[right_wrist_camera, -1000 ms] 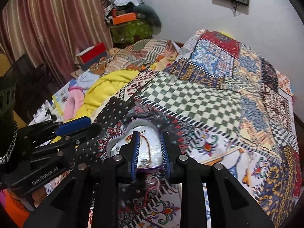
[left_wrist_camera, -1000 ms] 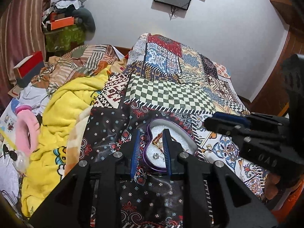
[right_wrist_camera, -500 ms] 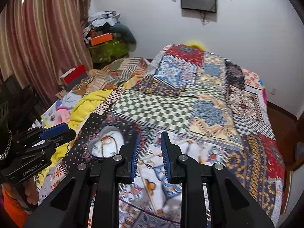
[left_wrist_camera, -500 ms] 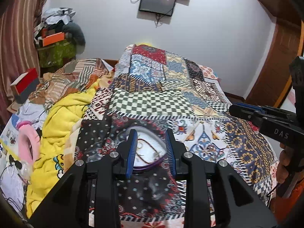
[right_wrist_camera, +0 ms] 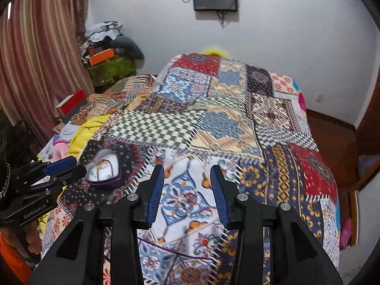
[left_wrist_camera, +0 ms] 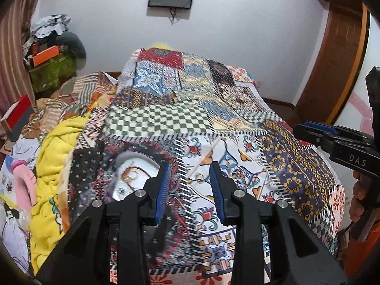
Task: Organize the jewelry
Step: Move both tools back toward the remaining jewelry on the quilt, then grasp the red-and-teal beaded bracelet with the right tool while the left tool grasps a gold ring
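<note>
Since a second earlier both grippers had pulled back and apart from the heart-shaped tray [right_wrist_camera: 104, 169], which lay on the patchwork bedspread [right_wrist_camera: 228, 128] near its left edge, a thin necklace [left_wrist_camera: 130, 174] inside. The left gripper [left_wrist_camera: 190, 187] hung above the near edge, jaws apart and empty. The right gripper [right_wrist_camera: 187, 190] likewise gaped, holding nothing.

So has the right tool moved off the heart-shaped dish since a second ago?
Yes. The right tool pulled back and rightward; the dish now sits left of it.
</note>
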The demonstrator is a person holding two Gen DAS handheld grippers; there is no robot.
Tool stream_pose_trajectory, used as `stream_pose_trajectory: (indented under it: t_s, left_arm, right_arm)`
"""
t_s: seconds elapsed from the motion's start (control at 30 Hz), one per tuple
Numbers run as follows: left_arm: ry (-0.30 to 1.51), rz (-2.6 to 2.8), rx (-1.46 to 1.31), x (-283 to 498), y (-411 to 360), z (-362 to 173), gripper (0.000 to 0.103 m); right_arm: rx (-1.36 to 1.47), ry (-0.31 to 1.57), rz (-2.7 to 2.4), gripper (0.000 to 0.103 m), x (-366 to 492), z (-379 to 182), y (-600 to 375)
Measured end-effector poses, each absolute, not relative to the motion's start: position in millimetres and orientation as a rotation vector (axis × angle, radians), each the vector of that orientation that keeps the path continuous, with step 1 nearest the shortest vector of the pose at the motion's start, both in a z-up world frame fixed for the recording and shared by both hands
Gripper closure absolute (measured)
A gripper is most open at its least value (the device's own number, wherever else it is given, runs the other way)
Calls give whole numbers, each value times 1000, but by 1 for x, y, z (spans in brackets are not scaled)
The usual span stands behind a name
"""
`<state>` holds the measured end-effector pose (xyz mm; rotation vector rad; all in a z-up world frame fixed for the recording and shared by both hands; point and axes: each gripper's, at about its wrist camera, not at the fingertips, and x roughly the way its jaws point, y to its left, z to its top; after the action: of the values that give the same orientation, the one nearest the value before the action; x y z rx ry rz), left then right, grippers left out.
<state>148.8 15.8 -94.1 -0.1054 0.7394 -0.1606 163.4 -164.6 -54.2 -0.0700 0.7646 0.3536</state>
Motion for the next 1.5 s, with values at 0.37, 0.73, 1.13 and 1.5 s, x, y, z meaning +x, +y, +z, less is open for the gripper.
stream_pose_trajectory:
  t_s: [0.37,0.73,1.13,1.5]
  left_arm:
    - [856,-204,-77,176,-15,-137,70]
    - [956,-225,-68,202,-27,-180,70]
    - [996,-243,-80,211,-26,-202,70]
    - [1001,-253,-89,221,-26,-206,70]
  right_arm:
    - [-23,855,313,66,173,-89,-195]
    - [-26,992,325,66,189,-139,-197]
    - [-105,1138,401,66,197,-177,-185]
    - [-133,1146,452,66,204,-185,-175]
